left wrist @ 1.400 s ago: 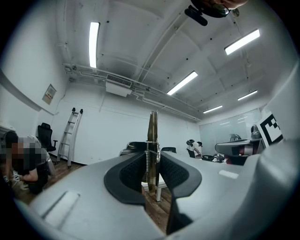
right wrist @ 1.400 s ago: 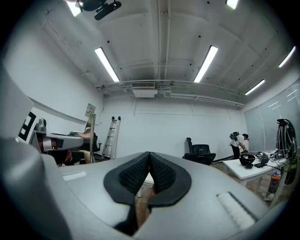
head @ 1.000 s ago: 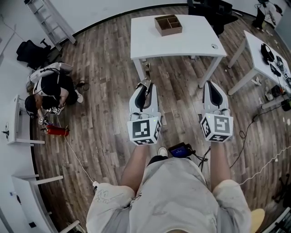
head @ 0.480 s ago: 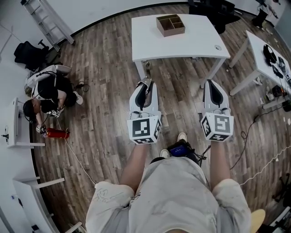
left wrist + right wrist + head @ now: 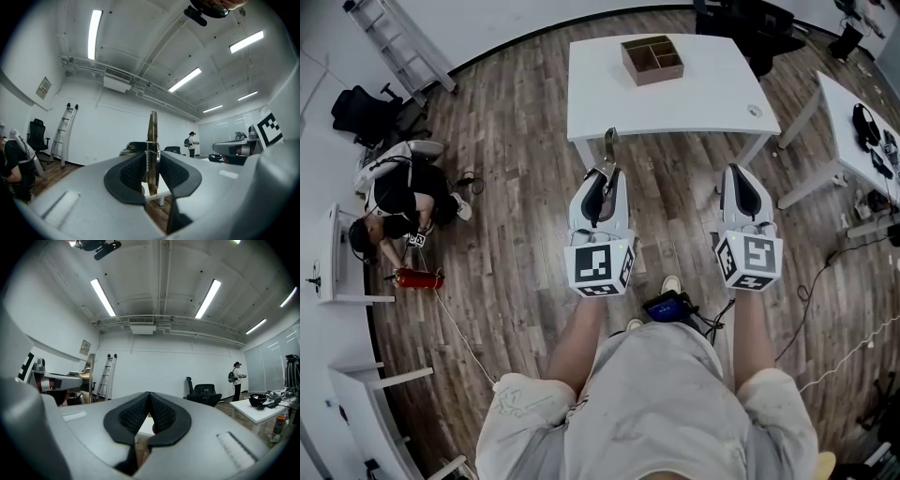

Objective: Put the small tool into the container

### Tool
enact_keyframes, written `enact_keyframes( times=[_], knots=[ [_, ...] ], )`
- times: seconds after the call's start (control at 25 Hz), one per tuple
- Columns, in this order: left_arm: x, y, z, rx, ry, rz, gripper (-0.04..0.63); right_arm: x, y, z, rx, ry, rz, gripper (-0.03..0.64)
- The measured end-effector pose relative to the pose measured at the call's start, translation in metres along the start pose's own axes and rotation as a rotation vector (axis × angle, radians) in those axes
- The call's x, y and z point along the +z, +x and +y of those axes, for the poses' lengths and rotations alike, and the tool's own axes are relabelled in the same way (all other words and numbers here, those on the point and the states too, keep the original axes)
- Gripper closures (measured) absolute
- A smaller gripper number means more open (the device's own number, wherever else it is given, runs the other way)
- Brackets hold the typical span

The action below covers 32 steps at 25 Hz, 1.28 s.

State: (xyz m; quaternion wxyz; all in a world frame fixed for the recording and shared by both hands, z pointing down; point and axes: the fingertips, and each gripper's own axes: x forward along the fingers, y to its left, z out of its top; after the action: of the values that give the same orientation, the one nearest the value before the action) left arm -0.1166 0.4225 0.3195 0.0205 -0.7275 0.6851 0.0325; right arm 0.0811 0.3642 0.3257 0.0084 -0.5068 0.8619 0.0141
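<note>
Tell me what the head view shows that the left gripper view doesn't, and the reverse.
Head view only: the brown wooden divided box and a red fire extinguisher. Left gripper view only: long ceiling strip lights and a distant standing person. Both: the thin metal spring tool clamped upright in the left gripper, and the grey metal ladder.

A white table (image 5: 694, 94) stands on wood-plank floor (image 5: 516, 169), a ladder (image 5: 403, 42) against the white wall (image 5: 534, 14)

Container (image 5: 656, 76) is brown, table (image 5: 614, 94) white, small tool (image 5: 609, 142) brassy.
</note>
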Motion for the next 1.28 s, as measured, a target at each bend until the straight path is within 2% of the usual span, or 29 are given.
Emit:
enact_keyframes(
  times=[0.08,0.32,0.56,0.84,1.08,1.28],
  knots=[
    [-0.002,0.040,-0.016,0.002,0.007,0.005,0.489,-0.001,0.027,-0.034,0.004,0.007,-0.002,0.612],
    [-0.013,0.081,-0.023,0.010,0.018,0.003,0.489,-0.009,0.060,-0.061,0.013,0.010,-0.015,0.612],
    [-0.016,0.184,-0.071,0.027,0.028,0.004,0.489,-0.011,0.119,-0.161,0.017,0.023,-0.017,0.612],
    [-0.022,0.265,-0.099,0.058,0.034,-0.007,0.489,-0.017,0.175,-0.239,0.034,0.033,-0.028,0.612],
    [-0.030,0.319,-0.085,0.066,0.044,-0.010,0.489,-0.026,0.232,-0.256,0.045,0.042,-0.031,0.612],
    [-0.041,0.376,-0.054,0.057,0.051,-0.019,0.489,-0.034,0.300,-0.252,0.056,0.032,-0.037,0.612]
  ],
)
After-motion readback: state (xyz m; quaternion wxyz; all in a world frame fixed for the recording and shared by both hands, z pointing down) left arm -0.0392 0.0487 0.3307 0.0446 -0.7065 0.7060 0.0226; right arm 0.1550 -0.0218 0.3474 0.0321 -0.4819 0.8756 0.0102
